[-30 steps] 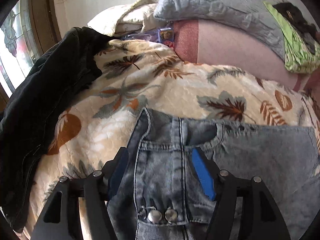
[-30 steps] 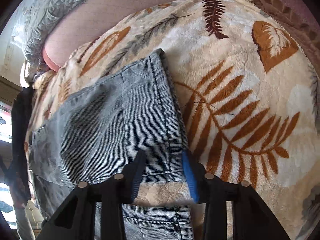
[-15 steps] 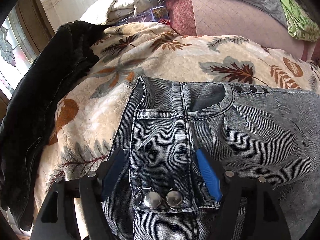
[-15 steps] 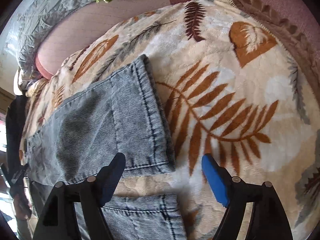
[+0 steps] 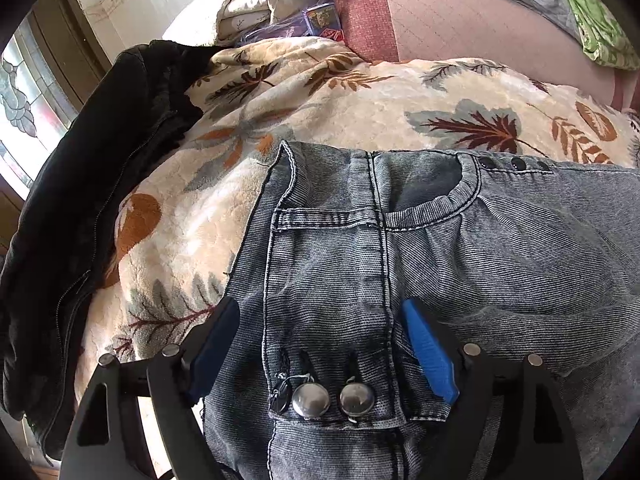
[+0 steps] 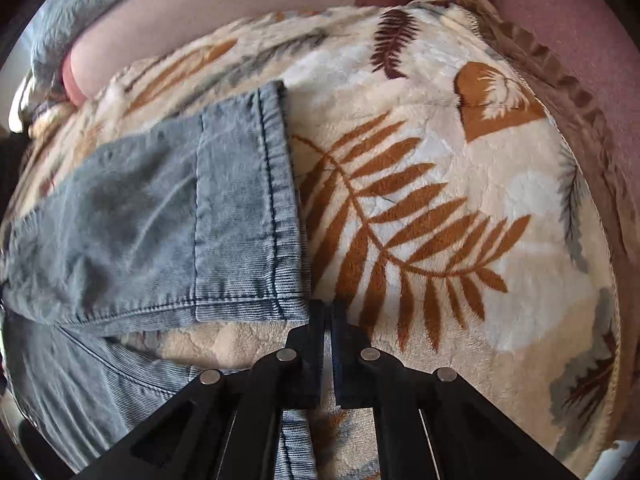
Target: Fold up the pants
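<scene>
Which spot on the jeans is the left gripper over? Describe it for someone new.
On the leaf-print blanket lie grey washed jeans. At their waistband, between the open left gripper fingers, sit two round silver buttons, the only shiny metal there, unlike the small dark rivets farther up.

Faded ribbed denim pants (image 5: 460, 264), shiny metal buttons (image 5: 311, 401), fluffy plush blanket (image 6: 460, 208).

left gripper (image 5: 320, 344): jaws just opening, wide | straddles pants (image 5: 440, 248) waistband | blanket (image 5: 360, 100) beneath
</scene>
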`<state>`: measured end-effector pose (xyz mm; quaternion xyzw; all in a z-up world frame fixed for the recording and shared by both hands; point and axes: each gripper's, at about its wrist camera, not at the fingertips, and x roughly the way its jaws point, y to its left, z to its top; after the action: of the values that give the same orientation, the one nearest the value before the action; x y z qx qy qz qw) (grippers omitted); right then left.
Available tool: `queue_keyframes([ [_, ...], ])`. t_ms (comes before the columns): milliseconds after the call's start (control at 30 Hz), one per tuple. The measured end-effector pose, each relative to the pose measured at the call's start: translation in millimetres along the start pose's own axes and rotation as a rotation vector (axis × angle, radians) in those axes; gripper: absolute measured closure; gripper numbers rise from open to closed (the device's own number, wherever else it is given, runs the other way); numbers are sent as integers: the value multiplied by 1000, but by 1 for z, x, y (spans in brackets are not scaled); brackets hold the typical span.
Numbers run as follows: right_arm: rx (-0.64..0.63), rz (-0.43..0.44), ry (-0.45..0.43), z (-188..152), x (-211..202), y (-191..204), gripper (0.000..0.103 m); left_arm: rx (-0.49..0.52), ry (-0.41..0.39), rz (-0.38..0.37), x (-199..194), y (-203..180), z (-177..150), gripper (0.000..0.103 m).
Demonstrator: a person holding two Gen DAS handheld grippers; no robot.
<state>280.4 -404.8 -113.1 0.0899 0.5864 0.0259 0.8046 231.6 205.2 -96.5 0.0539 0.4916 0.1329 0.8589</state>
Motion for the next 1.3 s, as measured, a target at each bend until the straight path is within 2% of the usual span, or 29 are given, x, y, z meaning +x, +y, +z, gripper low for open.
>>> queue_keyframes([
  [33, 65, 54, -31, -3, -10, -8, 98, -6, -8, -12, -7, 3, -1, 19],
  [100, 133, 112, -50, -13, -30, -20, 84, -16, -44, -33, -29, 10, -5, 19],
  [167, 122, 135, -60, -30, -52, -22, 45, -34, -84, -52, -54, 20, -15, 19],
  [233, 120, 147, -76, -55, -75, -27, 26, -76, -108, -91, -78, 34, -31, 19],
  [333, 156, 226, -34, -96, -89, -34, 26, -116, -72, -139, -97, 51, -64, 19],
  [433, 184, 239, 50, -131, -78, -34, 26, -127, 16, -176, -99, 58, -97, 19],
  [533, 222, 292, 104, -153, -71, -36, 26, -134, 54, -199, -99, 60, -122, 19],
  [633, 214, 308, 142, -164, -66, -30, 28, -133, 78, -196, -98, 58, -136, 19],
  [700, 219, 310, 149, -165, -60, -27, 43, -140, 82, -209, -98, 55, -139, 19],
  [733, 230, 303, 156, -165, -56, -28, 57, -140, 80, -212, -98, 54, -140, 19],
  [767, 224, 293, 164, -167, -51, -26, 66, -134, 75, -212, -99, 52, -140, 19],
  [800, 204, 276, 168, -166, -49, -23, 66, -127, 70, -206, -100, 49, -139, 19],
  [867, 186, 260, 141, -166, -54, -21, 81, -122, 59, -199, -102, 46, -138, 19],
  [1000, 11, 115, 17, -166, -92, 1, 81, -115, 51, -188, -106, 42, -138, 19],
  [1067, -108, 22, 19, -169, -97, 16, 82, -88, 68, -169, -102, 37, -138, 19],
  [1133, -184, -68, 55, -176, -80, 26, 81, -35, 108, -140, -92, 28, -142, 19],
  [1200, -191, -81, 95, -182, -61, 26, 78, 33, 180, -97, -77, 18, -148, 19],
  [1233, -182, -84, 81, -182, -64, 24, 75, 30, 169, -97, -80, 18, -148, 19],
  [1300, -109, -61, 57, -176, -78, 16, 63, 26, 143, -88, -90, 21, -143, 19],
])
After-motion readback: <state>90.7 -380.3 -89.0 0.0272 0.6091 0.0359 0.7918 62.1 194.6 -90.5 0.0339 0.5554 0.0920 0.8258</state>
